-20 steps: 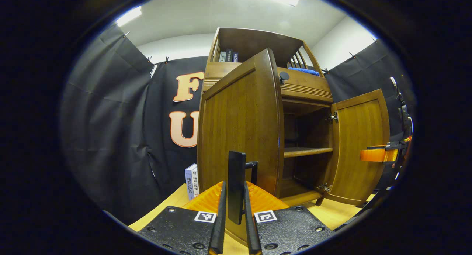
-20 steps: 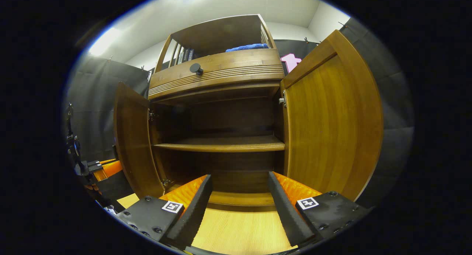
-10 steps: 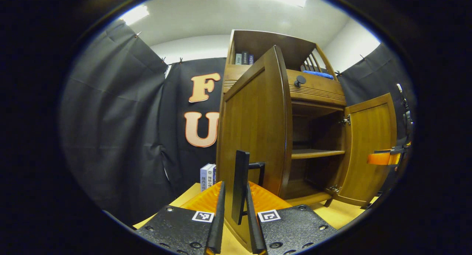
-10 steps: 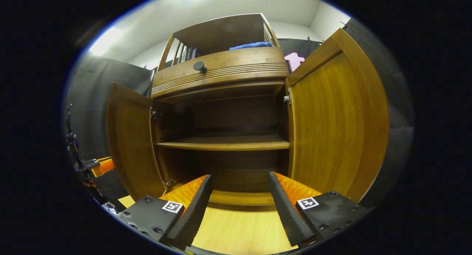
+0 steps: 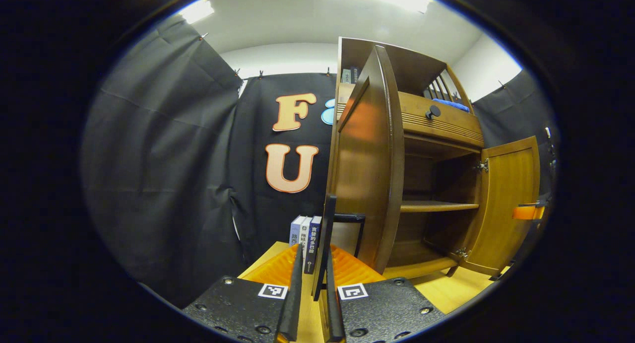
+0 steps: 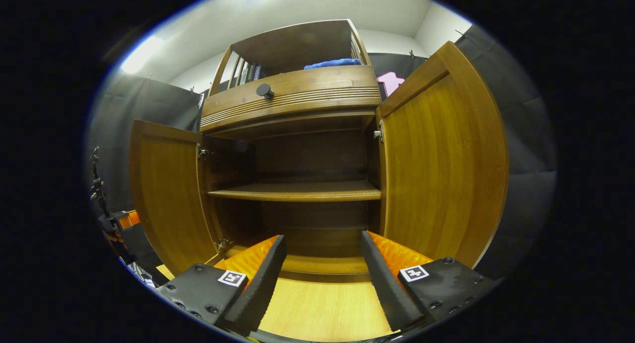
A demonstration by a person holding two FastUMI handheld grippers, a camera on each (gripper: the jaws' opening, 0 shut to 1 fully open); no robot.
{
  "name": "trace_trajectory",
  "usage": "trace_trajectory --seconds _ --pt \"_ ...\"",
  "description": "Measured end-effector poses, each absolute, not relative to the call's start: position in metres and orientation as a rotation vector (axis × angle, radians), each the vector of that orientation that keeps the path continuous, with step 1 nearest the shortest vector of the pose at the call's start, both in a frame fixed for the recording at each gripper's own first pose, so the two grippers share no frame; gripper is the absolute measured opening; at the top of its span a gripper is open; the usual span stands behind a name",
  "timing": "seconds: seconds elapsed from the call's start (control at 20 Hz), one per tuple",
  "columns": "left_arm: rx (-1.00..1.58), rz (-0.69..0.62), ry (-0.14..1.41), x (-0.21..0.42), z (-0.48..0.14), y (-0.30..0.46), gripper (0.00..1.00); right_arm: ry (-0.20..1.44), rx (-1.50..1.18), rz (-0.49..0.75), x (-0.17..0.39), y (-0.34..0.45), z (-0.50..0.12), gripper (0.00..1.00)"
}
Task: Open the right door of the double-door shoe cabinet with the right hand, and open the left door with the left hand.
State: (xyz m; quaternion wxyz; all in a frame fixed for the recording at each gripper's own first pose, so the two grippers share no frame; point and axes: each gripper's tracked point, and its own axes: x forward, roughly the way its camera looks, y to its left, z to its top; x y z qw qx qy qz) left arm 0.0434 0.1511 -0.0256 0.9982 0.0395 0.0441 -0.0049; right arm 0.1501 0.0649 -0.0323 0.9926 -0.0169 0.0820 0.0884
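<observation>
The wooden shoe cabinet (image 6: 297, 100) stands with both doors swung out. In the left gripper view the left door (image 5: 367, 174) is nearly edge-on, and my left gripper (image 5: 312, 263) is shut on its black bar handle (image 5: 326, 234). The right door (image 5: 511, 204) stands wide, with the right gripper (image 5: 528, 212) beside its outer edge. In the right gripper view my right gripper (image 6: 322, 263) is open and holds nothing, facing the bare inner shelf (image 6: 297, 191). It sits between the left door (image 6: 166, 194) and the right door (image 6: 441, 164). The left gripper (image 6: 121, 221) is small beyond the left door.
A drawer with a round black knob (image 6: 264, 90) sits above the doors. A blue cloth (image 6: 332, 63) and some books lie on the top shelf. Several books (image 5: 305, 234) stand on the wooden tabletop (image 6: 322, 308) left of the cabinet, against the black cloth wall.
The left door has swung further outward with my left gripper still closed on its handle. The right door and my open right gripper have barely moved.
</observation>
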Motion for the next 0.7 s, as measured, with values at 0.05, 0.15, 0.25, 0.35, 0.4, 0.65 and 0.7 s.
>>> trace_trajectory --seconds 0.05,0.15,0.25,0.35,0.4,0.65,0.7 --pt "0.085 -0.022 0.085 0.043 -0.026 0.154 0.33 0.162 -0.035 0.174 0.15 0.064 -0.032 0.97" --pt "0.093 -0.053 0.083 0.044 -0.026 0.156 0.32 0.16 -0.039 0.17 0.148 0.064 -0.031 0.97" --pt "0.111 -0.066 0.091 0.04 -0.028 0.155 0.31 0.163 -0.041 0.169 0.146 0.064 -0.032 0.89" --pt "0.127 -0.072 0.095 0.038 -0.028 0.156 0.33 0.167 -0.039 0.17 0.144 0.065 -0.034 0.89" --pt "0.138 -0.07 0.097 0.036 -0.028 0.158 0.33 0.169 -0.04 0.171 0.144 0.066 -0.035 0.89" --pt "0.134 -0.054 0.079 -0.003 -0.012 0.146 0.3 0.185 -0.04 0.209 0.149 0.082 -0.04 0.89" --pt "0.136 -0.057 0.069 -0.004 -0.005 0.14 0.3 0.184 -0.04 0.218 0.149 0.086 -0.04 0.89"
